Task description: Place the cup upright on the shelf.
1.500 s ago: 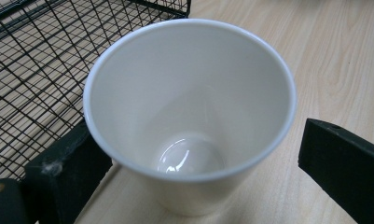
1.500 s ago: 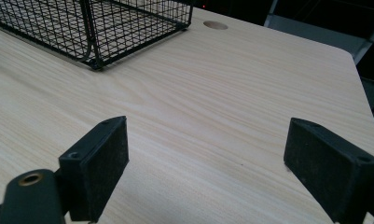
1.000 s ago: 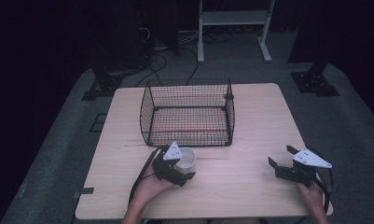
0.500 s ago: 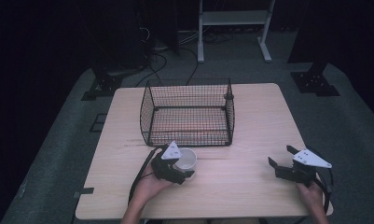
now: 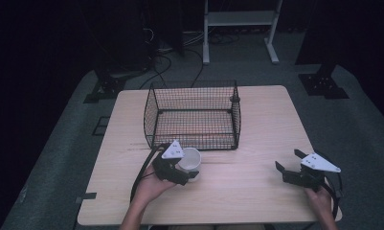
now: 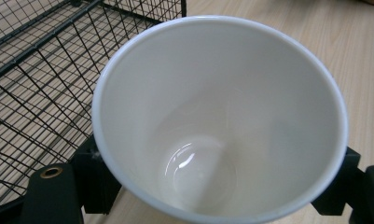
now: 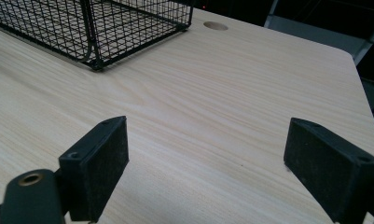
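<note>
We see the left gripper (image 5: 182, 168) clamped on the white cup (image 5: 189, 160) at the wire basket's (image 5: 193, 117) six o'clock, while the right gripper (image 5: 291, 166) rests spread apart at four o'clock.

The high view is dim overall, with a bluish cast. Light falls from above onto the table (image 5: 256, 139), which is the only well-lit surface; the floor around the table fades to near black toward the frame edges. The basket (image 5: 192, 115) casts only a faint, soft shadow on the table inside its walls. Detail in this view is soft and slightly grainy.

The left gripper view is bright and evenly lit. The cup (image 6: 219, 116) shows a small glare spot at its bottom; its near rim is slightly out of focus.

The right gripper view is bright, with the table grain sharp behind the softer black pads (image 7: 100, 163).
</note>
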`<state>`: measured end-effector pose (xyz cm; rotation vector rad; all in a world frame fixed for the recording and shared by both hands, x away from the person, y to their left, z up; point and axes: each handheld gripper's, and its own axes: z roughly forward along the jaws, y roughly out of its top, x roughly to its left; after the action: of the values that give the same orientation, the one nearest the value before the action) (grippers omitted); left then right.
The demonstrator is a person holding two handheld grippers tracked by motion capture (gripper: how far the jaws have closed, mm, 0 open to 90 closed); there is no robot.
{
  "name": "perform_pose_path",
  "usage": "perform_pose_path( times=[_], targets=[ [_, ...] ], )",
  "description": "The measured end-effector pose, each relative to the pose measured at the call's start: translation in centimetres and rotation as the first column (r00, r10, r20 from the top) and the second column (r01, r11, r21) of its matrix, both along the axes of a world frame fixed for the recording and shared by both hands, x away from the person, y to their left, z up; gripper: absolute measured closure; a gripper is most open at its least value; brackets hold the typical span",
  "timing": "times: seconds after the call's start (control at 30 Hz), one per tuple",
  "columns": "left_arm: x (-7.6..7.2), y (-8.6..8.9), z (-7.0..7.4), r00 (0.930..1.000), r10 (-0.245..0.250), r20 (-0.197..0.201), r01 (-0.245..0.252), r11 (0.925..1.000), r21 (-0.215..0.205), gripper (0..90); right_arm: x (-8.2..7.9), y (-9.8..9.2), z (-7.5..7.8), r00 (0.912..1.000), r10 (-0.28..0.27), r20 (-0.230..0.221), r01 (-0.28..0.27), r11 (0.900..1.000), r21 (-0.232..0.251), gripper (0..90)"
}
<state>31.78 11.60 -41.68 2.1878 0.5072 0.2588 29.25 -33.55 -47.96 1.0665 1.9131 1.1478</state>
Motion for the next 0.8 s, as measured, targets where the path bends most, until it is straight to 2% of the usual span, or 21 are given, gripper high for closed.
perform_pose_path(
  times=[0.6, 0.67, 0.8],
  targets=[
    [0.8, 0.5, 3.0, 0.9988, -0.045, 0.021, 0.046, 0.9989, -0.015, 20.5, 0.0, 0.0, 0.0, 1.0000, -0.004, 0.000, 0.004, 1.000, 0.001, 13.1],
    [0.9, 0.6, 3.3, 0.9982, -0.048, 0.036, 0.048, 0.9988, -0.010, 20.5, 0.1, 0.0, 0.0, 1.0000, -0.007, -0.001, 0.007, 1.000, 0.003, 13.1],
    [1.0, 0.5, 3.9, 0.9978, -0.052, 0.041, 0.052, 0.9987, 0.001, 20.5, 0.1, 0.0, 0.0, 0.9999, -0.011, -0.004, 0.011, 1.000, 0.005, 13.1]
  ],
)
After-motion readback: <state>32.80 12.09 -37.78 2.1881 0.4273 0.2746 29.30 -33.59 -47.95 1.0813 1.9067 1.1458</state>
